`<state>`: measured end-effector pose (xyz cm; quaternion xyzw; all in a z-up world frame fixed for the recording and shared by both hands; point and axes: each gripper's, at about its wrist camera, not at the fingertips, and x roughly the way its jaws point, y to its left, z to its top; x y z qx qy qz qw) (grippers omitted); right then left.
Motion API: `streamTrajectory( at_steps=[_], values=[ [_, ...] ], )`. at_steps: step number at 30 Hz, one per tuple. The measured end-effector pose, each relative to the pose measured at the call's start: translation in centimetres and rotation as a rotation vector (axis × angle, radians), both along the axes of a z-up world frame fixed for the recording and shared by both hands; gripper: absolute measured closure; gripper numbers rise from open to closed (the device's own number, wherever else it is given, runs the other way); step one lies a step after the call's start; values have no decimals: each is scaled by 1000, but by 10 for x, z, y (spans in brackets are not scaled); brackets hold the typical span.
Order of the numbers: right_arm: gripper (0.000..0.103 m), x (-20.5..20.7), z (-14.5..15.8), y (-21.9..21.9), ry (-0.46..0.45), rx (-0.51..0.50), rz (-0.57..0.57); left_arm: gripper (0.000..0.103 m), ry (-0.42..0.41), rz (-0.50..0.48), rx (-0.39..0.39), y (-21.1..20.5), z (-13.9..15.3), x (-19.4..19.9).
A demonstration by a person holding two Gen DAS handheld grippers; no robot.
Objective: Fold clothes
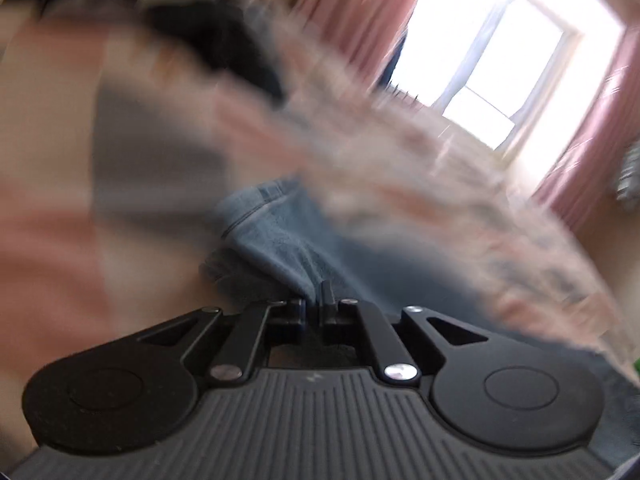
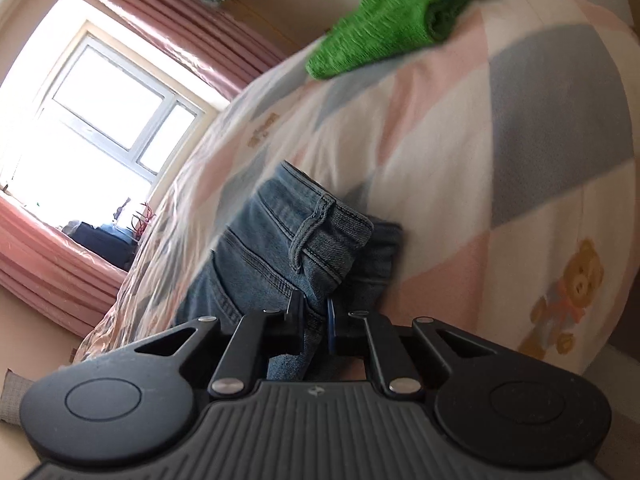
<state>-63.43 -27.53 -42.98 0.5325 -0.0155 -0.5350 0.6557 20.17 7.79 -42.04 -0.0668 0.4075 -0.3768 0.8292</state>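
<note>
Blue jeans (image 2: pixel 280 248) hang bunched over the bed, waistband and belt loop toward the right wrist camera. My right gripper (image 2: pixel 314 312) is shut on the denim near the waistband. In the left wrist view, which is blurred, my left gripper (image 1: pixel 316 300) is shut on a fold of the same jeans (image 1: pixel 276 236), which rise from between the fingers. A folded green knit garment (image 2: pixel 392 28) lies on the bed farther off.
The bed has a pink, white and grey patchwork cover (image 2: pixel 460 140) with a teddy bear print (image 2: pixel 568 292). A dark garment (image 1: pixel 216 44) lies blurred on the bed. Pink curtains (image 2: pixel 48 256) frame a bright window (image 2: pixel 108 92).
</note>
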Motion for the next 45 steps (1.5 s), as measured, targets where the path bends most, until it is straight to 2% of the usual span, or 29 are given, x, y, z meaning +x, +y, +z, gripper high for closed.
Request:
streamTrajectory(
  at_steps=[1,4,5,6,8,13,17,22,26,32,37,41,45],
  values=[
    [94,-2,-5,1,-21,7,-2,95,33,24,-31,6,-8,0],
    [93,-4,-2,2,-6,9,5,91,82,100,-143,18,-3,0],
    [91,-3,0,2,9,10,11,84,96,115,-158,20,-1,1],
    [90,-3,2,1,23,11,17,72,112,128,-170,22,1,3],
    [88,-3,2,1,25,13,15,62,139,158,-180,26,3,7],
    [87,-1,-2,5,16,16,5,64,191,224,-174,40,7,17],
    [87,-2,-2,5,10,18,7,73,185,259,-186,46,19,22],
    [87,-2,-3,4,16,20,8,73,135,274,-156,46,32,26],
    [87,-1,-5,5,12,19,4,73,156,292,-147,41,25,39],
    [87,-2,-6,6,6,17,1,73,140,303,-122,43,26,39],
    [87,0,-7,4,11,21,0,73,206,337,-156,52,9,38],
    [87,0,-6,4,15,22,1,76,176,344,-181,47,16,40],
    [87,-1,-8,5,8,19,-3,75,148,293,-174,37,26,42]
  ],
)
